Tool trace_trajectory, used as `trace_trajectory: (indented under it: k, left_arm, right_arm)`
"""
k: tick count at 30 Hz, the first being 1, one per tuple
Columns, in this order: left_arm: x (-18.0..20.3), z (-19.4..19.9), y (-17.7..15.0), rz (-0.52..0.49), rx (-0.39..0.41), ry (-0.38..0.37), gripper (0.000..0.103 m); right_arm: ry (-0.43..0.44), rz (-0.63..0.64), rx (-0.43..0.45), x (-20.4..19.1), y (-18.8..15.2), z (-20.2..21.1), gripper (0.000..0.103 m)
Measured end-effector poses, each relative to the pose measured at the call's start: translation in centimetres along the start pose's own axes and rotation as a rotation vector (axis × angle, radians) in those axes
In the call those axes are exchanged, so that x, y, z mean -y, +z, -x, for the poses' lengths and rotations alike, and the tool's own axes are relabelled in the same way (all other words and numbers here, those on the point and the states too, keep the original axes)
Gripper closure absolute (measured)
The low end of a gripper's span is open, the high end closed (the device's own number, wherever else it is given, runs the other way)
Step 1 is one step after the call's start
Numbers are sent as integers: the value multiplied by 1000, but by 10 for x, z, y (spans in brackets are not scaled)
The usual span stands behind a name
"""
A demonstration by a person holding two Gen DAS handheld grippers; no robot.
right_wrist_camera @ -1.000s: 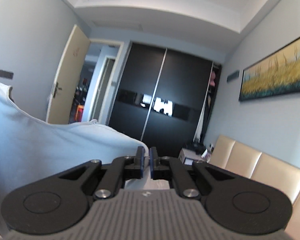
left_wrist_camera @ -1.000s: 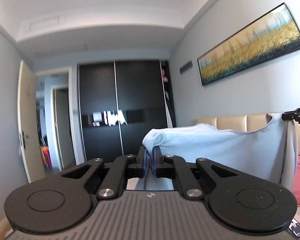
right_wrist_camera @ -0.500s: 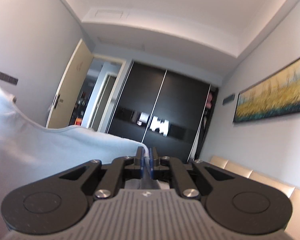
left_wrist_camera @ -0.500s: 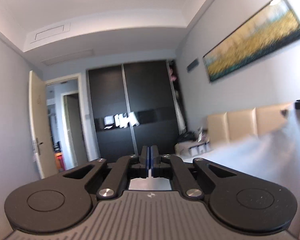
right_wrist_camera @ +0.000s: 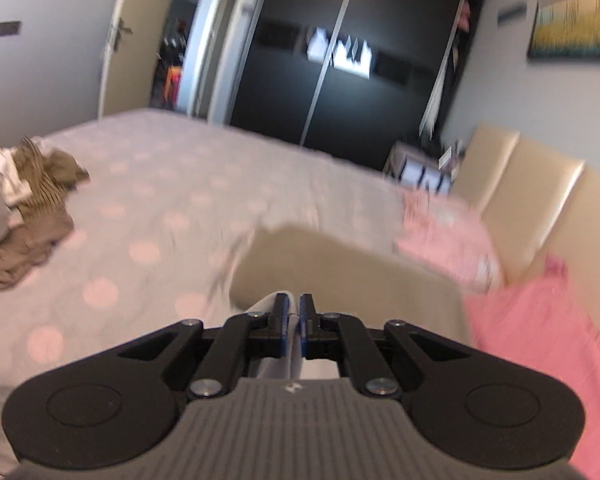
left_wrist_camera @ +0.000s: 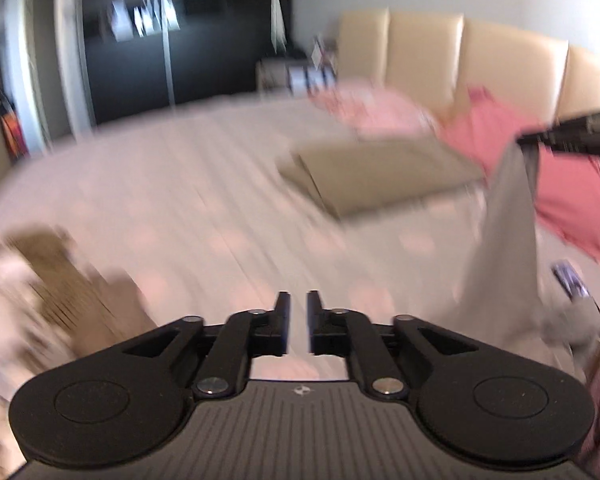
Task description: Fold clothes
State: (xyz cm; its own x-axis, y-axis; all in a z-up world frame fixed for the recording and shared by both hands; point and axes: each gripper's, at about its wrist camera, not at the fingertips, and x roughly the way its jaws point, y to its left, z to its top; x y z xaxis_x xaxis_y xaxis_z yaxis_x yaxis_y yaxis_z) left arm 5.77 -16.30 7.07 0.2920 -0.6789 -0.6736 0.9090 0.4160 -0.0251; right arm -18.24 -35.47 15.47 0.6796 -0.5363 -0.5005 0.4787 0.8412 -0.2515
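Hovering above bed (left_wrist_camera: 188,184), left gripper (left_wrist_camera: 298,320) parted, empty — right gripper (right_wrist_camera: 293,322) pinching pale garment (right_wrist_camera: 290,354).

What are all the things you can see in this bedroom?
bed sheet: one, pale with pink dots, covering the bed.
beige folded cloth: one, mid-bed.
pink clothes: a pile, by the headboard.
brown and white clothes: a heap, left bed edge.
pale grey garment: one, hanging from the right gripper.
headboard: cream, padded.
wardrobe: black.
painting: yellow.
left gripper: open, empty.
right gripper: clamping the garment.
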Motion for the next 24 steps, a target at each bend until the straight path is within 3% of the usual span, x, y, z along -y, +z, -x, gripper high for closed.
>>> trace_trajectory:
  k: [3, 6, 15, 18, 23, 24]
  left_arm:
    - [6, -50, -19, 6, -89, -61, 81]
    - [8, -90, -44, 17, -152, -134, 63]
    - [31, -175, -73, 35, -264, -249, 62]
    - [38, -190, -78, 21, -305, -266, 72]
    - [44, -188, -77, -8, -300, -249, 98]
    - [44, -187, -77, -8, -297, -237, 100]
  right_arm:
    - [-9, -33, -48, 3, -23, -28, 96]
    - [-8, -73, -70, 18, -35, -49, 96]
    - [-3, -114, -110, 47, -48, -86, 96]
    - [-9, -126, -124, 56, -54, -91, 96]
    - [-20, -142, -152, 65, -64, -99, 96]
    - [-21, -144, -160, 67, -66, -101, 96]
